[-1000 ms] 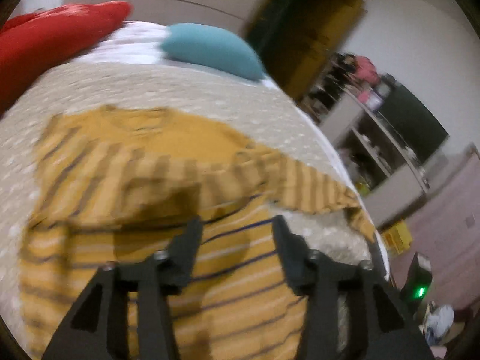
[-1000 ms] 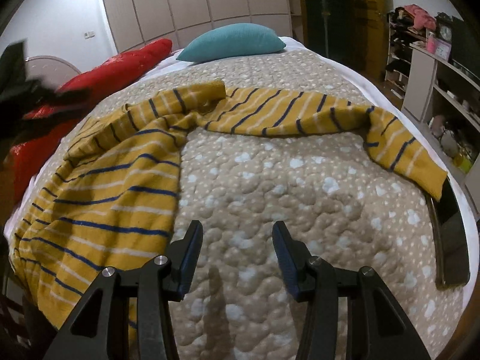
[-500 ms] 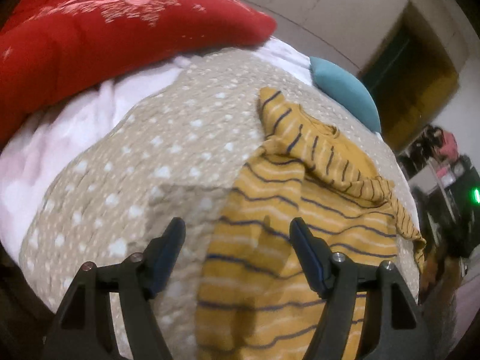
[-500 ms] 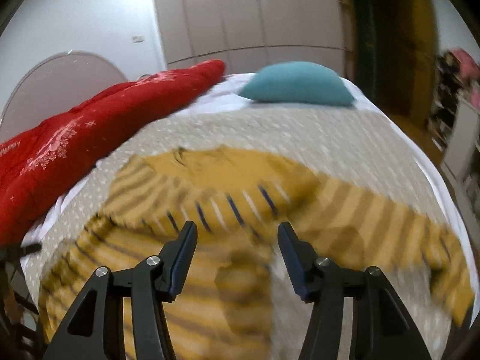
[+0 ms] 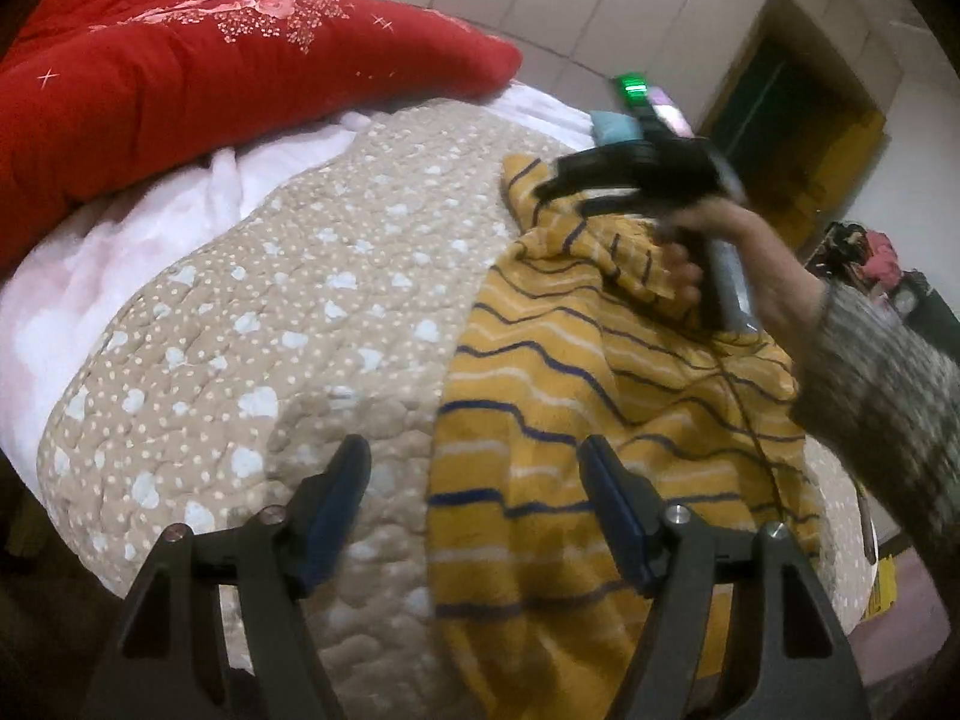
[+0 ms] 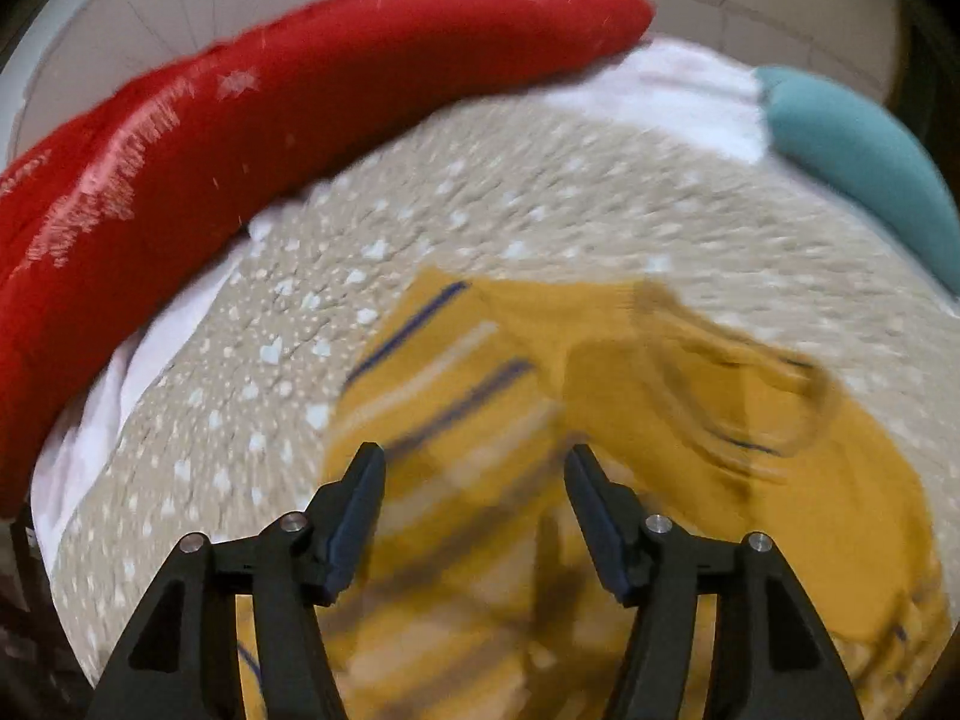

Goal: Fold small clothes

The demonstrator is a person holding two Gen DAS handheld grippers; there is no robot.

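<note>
Our left tool (image 5: 474,498) hangs wide open with nothing between its fingers, poised over the near edge of the bed (image 5: 240,324). Under it, the long side edge of the yellow striped sweater (image 5: 570,396) runs between the two fingers, so one finger sits over the beige spotted quilt and the other over the knit. Farther along the sweater we see our right hand (image 5: 708,240) gripping the right tool (image 5: 561,195), its fingers pointing across the sweater's far end; from here we cannot tell how far apart they stand. A red duvet (image 5: 198,78) lies beyond the quilt.

From the right wrist view, blurred by motion, our right tool (image 6: 474,492) is wide open and empty above the sweater's (image 6: 600,420) collar end. The red duvet (image 6: 270,114) and a teal pillow (image 6: 864,156) lie behind.
</note>
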